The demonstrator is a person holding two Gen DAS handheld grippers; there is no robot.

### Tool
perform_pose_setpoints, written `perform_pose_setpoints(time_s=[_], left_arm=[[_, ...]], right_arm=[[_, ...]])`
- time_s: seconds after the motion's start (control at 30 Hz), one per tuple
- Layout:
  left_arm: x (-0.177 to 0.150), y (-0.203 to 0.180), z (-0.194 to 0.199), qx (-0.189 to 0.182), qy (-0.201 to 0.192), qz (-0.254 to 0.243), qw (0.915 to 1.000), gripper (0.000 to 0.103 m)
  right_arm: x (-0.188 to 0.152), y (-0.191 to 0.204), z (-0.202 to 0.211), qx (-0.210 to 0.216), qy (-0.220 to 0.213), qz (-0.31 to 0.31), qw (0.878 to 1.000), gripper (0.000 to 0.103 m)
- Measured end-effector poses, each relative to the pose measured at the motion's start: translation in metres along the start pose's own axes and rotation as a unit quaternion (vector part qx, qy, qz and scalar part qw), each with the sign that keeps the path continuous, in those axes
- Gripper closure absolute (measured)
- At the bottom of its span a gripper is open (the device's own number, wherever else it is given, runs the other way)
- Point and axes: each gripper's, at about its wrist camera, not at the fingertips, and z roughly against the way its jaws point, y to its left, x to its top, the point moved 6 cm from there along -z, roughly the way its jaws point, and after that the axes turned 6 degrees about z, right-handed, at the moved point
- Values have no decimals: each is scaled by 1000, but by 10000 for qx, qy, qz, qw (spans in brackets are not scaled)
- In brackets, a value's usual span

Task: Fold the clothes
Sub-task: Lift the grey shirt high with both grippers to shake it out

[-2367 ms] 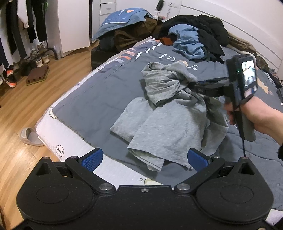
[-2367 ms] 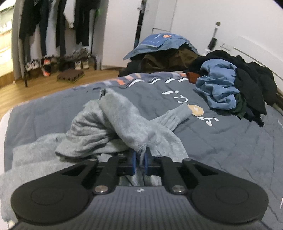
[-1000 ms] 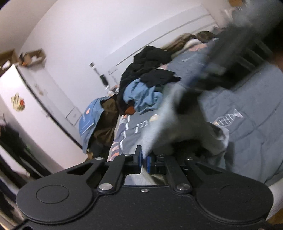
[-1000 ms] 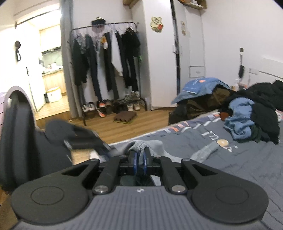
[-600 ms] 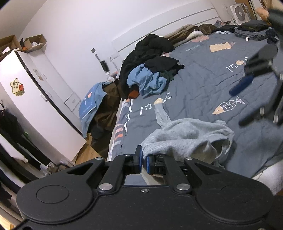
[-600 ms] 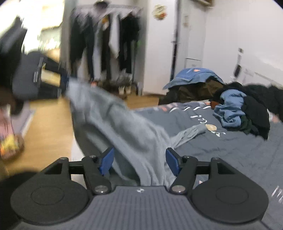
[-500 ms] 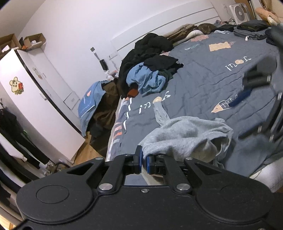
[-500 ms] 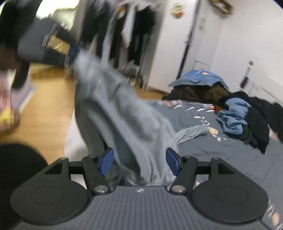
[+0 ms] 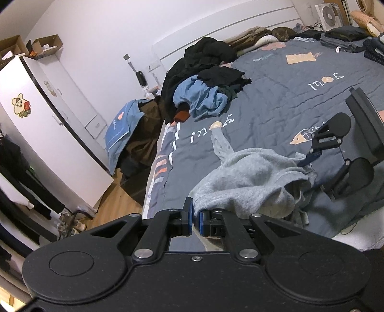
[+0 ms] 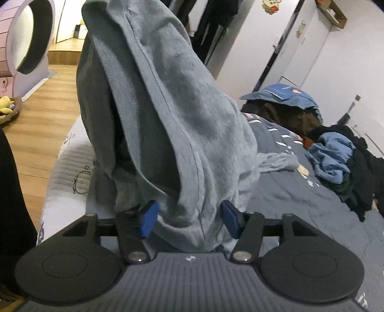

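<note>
Underneath, grey-blue patterned quilt (image 9: 276, 100) over bed, wooden floor (image 10: 31, 124) beside.

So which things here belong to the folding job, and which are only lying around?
Part of the job:
- grey sweater
- left gripper, shut on its edge
- right gripper, jaws just closing, sweater between them, not pinched

Just lying about:
- pile of dark and blue clothes
- blue bag
- fan

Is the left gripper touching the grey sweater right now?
Touching. The left wrist view shows the left gripper pinched shut on an edge of the grey sweater.
</note>
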Motion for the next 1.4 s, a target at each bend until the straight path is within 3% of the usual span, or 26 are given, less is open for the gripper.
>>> perform_pose_setpoints(time_s=[0.03, 0.07, 0.1, 0.33, 0.43, 0.57, 0.67, 0.87, 1.0, 1.23, 1.4], left_arm=[[-2, 2, 0, -10, 22, 38, 10000, 97], [-4, 5, 0, -20, 44, 75, 10000, 97], [-6, 7, 0, -30, 66, 114, 9999, 97], [-7, 35, 8, -55, 121, 417, 9990, 97], [5, 51, 17, -52, -24, 556, 9984, 97], [35, 65, 37, -53, -313, 595, 9977, 97], [64, 74, 57, 1, -578, 514, 9970, 97], [131, 82, 100, -131, -1100, 374, 9931, 97], [181, 80, 136, -148, -1519, 203, 9881, 97], [259, 53, 207, -58, -2261, -209, 9739, 97], [311, 31, 263, -35, -2804, -330, 9593, 97]], right_arm=[[1, -1, -2, 31, -24, 0, 10000, 73], [3, -3, 0, 45, -87, -84, 9999, 92], [4, -5, 2, 58, -150, -168, 9997, 97], [22, -35, 46, 216, -859, -1189, 9889, 97], [35, -66, 84, 232, -1322, -1966, 9713, 98], [51, -114, 139, 193, -1932, -2913, 9367, 98], [63, -142, 177, 158, -2234, -3304, 9169, 98], [92, -177, 256, -36, -2860, -3596, 8882, 100], [115, -201, 304, -393, -3087, -3552, 8815, 101], [140, -227, 404, -1149, -3564, -3415, 8621, 101], [154, -234, 484, -1707, -3869, -3187, 8483, 101]])
